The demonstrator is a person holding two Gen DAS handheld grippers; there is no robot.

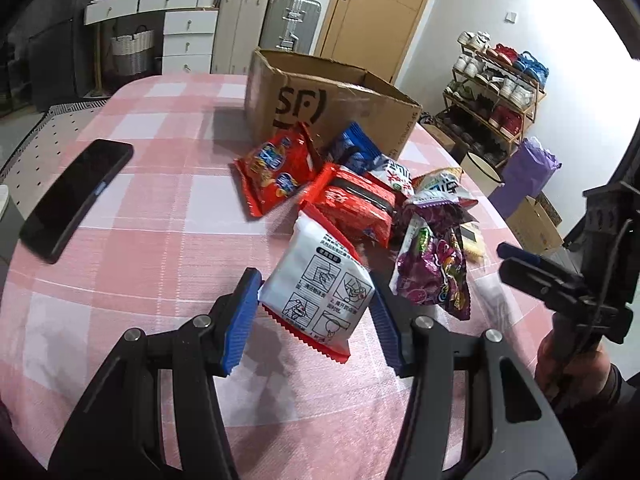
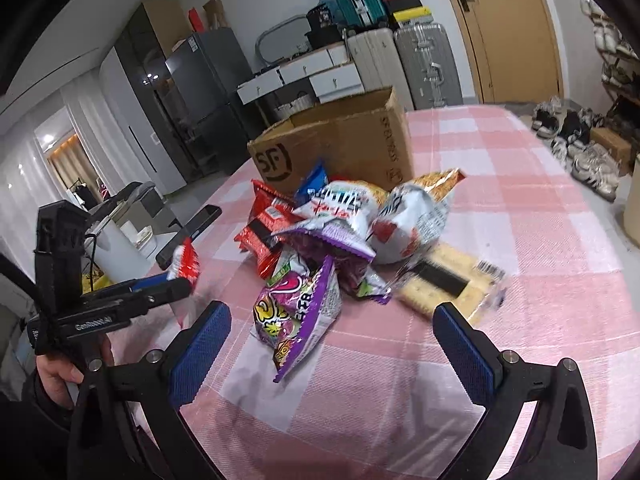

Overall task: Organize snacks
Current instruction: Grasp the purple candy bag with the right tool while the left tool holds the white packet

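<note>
My left gripper (image 1: pixel 314 314) is shut on a white snack packet with red edges (image 1: pixel 320 292) and holds it above the pink checked table (image 1: pixel 160 208); the packet also shows in the right wrist view (image 2: pixel 186 262). A pile of snack packets (image 1: pixel 360 196) lies in front of an open cardboard box (image 1: pixel 320 100). My right gripper (image 2: pixel 332 344) is open and empty, just short of a purple candy bag (image 2: pixel 296 312) at the front of the pile. A cracker pack (image 2: pixel 444 284) lies to its right. The box (image 2: pixel 340 144) stands behind the pile.
A black phone (image 1: pixel 76 196) lies on the table's left part. Suitcases (image 1: pixel 264 24), white drawers (image 1: pixel 188 36) and a shoe rack (image 1: pixel 496 92) stand around the table. A white bin (image 2: pixel 120 244) is off the table's left edge.
</note>
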